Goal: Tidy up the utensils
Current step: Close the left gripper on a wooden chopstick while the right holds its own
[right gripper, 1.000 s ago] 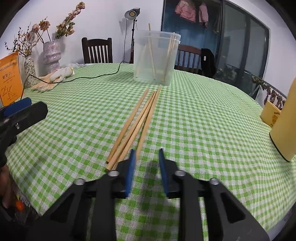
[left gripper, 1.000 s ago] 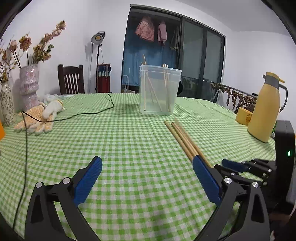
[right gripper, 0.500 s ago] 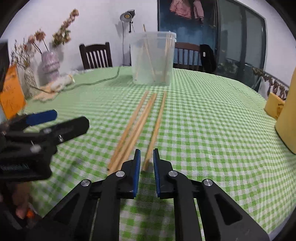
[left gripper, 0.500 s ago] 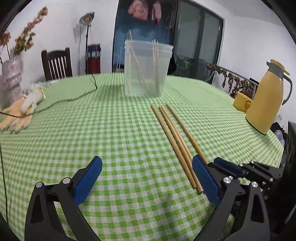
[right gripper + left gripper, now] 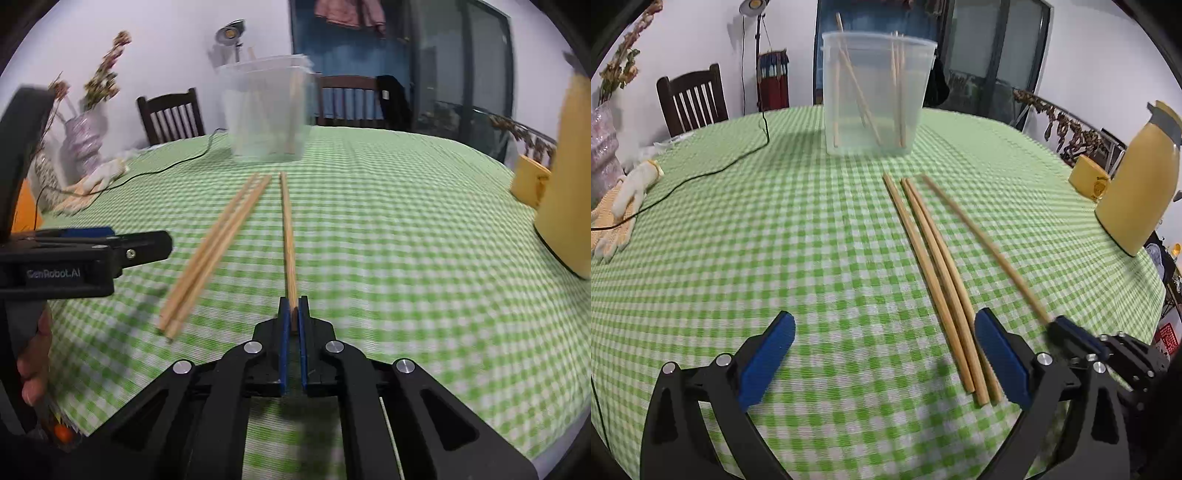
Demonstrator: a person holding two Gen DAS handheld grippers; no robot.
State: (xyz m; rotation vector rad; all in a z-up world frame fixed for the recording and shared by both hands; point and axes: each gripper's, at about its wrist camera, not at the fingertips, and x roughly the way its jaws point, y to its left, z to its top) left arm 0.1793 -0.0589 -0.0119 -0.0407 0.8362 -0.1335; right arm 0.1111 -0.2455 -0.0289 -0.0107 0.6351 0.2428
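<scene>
A round table under a green-and-white checked cloth fills both wrist views, a dark wooden chair drawn up at its far edge; a clear plastic container stands upright toward the far side of the cloth, several chopsticks leaning inside it; at the right edge a yellow thermos jug stands with a small yellow cup just beside it; on the far left a pale work glove lies flat, a black cable trailing across the cloth past it.

The left gripper hangs low over the near part of the table, its blue pads spread wide with only bare cloth between them; three loose chopsticks lie side by side on the cloth, running from near the container toward the camera, their near ends just beside the right-hand pad of that gripper and untouched by it.

The right gripper has just been closing and is now clamped on the near end of a single chopstick; that stick points straight ahead toward the container, set apart to the right of the other three in the right wrist view.
</scene>
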